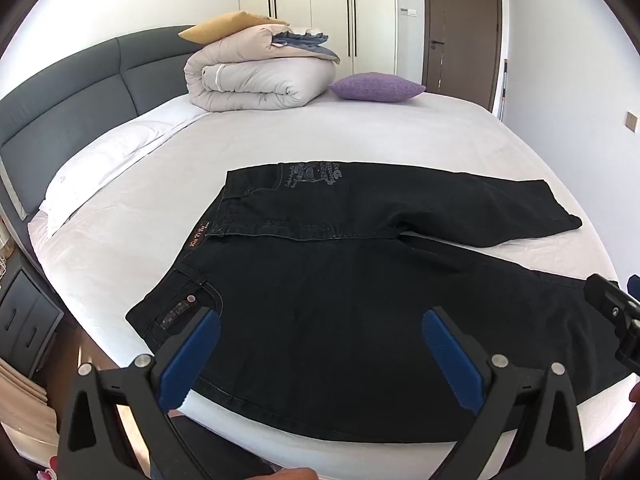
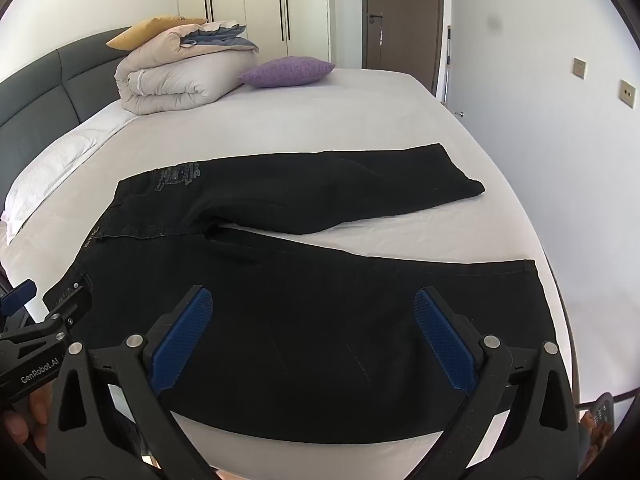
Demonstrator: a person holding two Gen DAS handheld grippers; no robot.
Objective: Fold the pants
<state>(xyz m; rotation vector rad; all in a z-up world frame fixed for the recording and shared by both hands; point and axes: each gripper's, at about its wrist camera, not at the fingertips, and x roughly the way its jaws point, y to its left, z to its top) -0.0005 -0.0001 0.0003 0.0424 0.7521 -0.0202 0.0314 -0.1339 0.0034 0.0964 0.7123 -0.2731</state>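
Black jeans lie flat on the white bed, waistband to the left, both legs spread to the right with a gap of sheet between them. My left gripper is open, hovering above the near hip and pocket area. My right gripper is open, hovering above the near leg of the jeans, left of its hem. The right gripper also shows at the right edge of the left wrist view; the left gripper shows at the left edge of the right wrist view. Neither holds anything.
A folded beige duvet with a yellow pillow on top and a purple cushion sit at the far end of the bed. A grey headboard is on the left, a white wall close on the right, wardrobes and a door behind.
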